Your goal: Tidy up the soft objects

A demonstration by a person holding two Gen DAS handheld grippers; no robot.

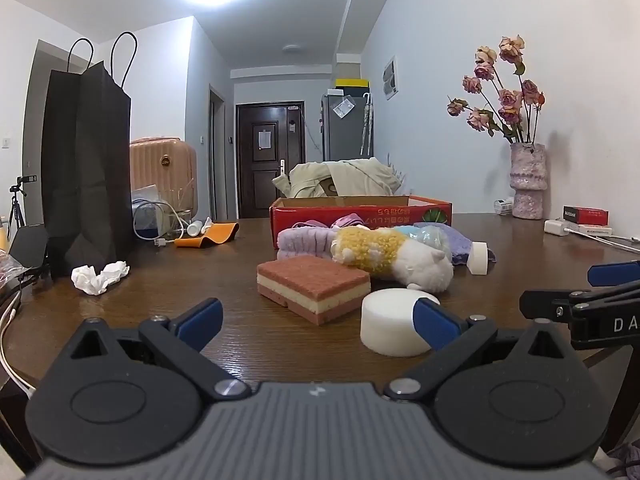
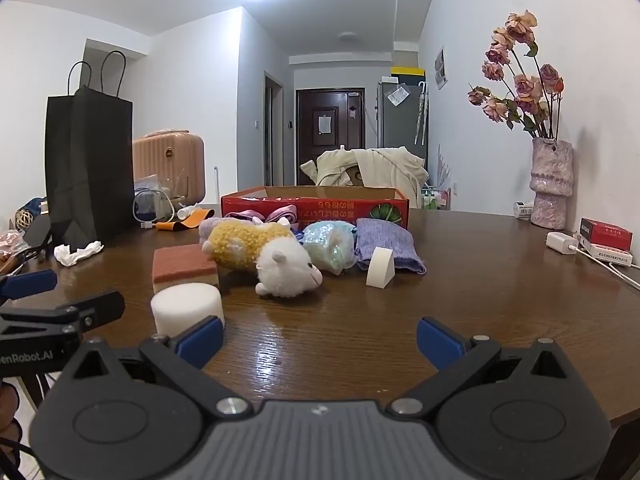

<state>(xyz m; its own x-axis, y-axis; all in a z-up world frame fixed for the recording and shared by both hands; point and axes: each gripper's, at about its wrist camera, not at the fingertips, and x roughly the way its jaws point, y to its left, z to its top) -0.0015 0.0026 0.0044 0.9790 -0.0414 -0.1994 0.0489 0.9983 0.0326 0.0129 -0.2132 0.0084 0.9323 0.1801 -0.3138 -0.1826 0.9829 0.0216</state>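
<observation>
Soft things lie on the brown table in front of a red cardboard box (image 1: 360,210) (image 2: 316,206): a pink-and-cream layered sponge (image 1: 314,286) (image 2: 182,266), a white foam cylinder (image 1: 390,320) (image 2: 186,306), a yellow-and-white plush sheep (image 1: 392,258) (image 2: 264,254), a white foam wedge (image 1: 479,258) (image 2: 380,268), a purple cloth (image 2: 386,242), a lilac headband (image 1: 304,240) and a pale blue puff (image 2: 330,244). My left gripper (image 1: 318,318) is open and empty, near the cylinder. My right gripper (image 2: 320,338) is open and empty over bare table.
A black paper bag (image 1: 86,168) (image 2: 88,160), crumpled tissue (image 1: 100,276) (image 2: 78,252), cables and an orange strap (image 1: 210,234) stand at the left. A vase of dried roses (image 1: 528,178) (image 2: 550,182), a charger and a red packet (image 2: 606,234) are at the right.
</observation>
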